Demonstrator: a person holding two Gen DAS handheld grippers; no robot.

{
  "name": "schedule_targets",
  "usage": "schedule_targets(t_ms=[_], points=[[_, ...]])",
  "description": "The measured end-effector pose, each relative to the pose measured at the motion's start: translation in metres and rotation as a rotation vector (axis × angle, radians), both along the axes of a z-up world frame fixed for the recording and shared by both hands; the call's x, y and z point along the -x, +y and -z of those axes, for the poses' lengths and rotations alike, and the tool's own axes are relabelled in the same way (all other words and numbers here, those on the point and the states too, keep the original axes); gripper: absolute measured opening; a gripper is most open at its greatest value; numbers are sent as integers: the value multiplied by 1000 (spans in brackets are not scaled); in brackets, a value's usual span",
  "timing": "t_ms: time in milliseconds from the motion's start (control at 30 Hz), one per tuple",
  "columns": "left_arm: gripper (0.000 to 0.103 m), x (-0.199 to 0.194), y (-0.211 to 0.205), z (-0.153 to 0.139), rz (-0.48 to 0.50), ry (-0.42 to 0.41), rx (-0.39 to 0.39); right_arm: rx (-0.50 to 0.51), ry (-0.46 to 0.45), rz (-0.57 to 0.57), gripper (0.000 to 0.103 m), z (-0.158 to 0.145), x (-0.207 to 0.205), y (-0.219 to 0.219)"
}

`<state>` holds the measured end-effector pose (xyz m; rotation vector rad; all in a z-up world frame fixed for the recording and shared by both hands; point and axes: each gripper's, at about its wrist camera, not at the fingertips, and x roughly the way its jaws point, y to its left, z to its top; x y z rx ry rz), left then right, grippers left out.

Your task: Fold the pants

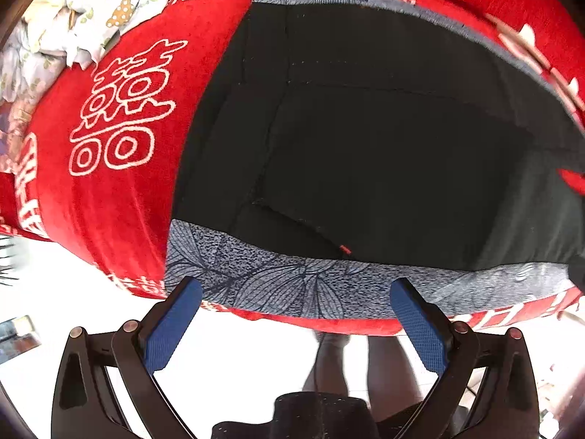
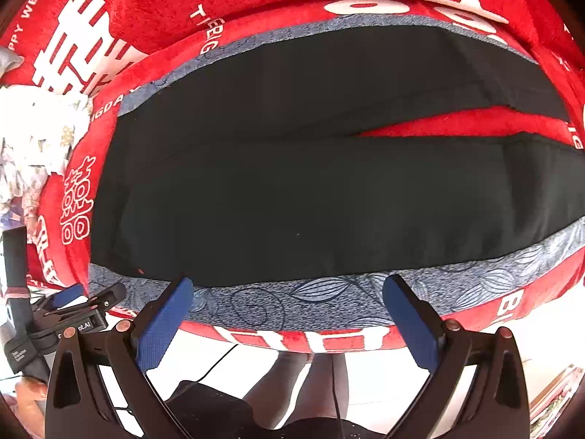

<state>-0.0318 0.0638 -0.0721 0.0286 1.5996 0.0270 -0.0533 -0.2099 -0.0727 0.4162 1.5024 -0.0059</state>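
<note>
Black pants (image 1: 365,139) lie flat on a blue-grey leaf-patterned mat (image 1: 278,281) over a red cloth. In the right wrist view the pants (image 2: 292,190) spread wide, with the two legs parting at the right and red cloth showing between them. My left gripper (image 1: 296,289) is open and empty, hovering at the mat's near edge by the waist end. My right gripper (image 2: 289,287) is open and empty, over the mat's near edge, just short of the pants' near side. The left gripper also shows in the right wrist view (image 2: 73,303) at the lower left.
The red cloth (image 1: 109,190) with white characters covers the surface. A heap of pale floral fabric (image 1: 73,11) lies at the far left, also in the right wrist view (image 2: 33,139). White floor and the person's legs (image 2: 303,384) are below the front edge.
</note>
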Motion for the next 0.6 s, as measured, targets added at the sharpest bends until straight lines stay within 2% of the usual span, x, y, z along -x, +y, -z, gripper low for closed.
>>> schedule_targets(t_ms=[67, 233, 433, 533, 600], points=[[103, 3, 11, -3, -30, -21, 53, -33, -5, 6, 103, 0, 2, 1], [103, 20, 56, 2, -141, -49, 250, -91, -10, 11, 103, 5, 9, 6], [103, 43, 82, 52, -245, 19, 401, -215, -6, 7, 103, 26, 24, 14], [103, 39, 80, 73, -280, 13, 474, -276, 9, 25, 103, 40, 32, 14], [103, 31, 77, 78, -282, 0, 490, -308, 16, 40, 103, 48, 37, 11]])
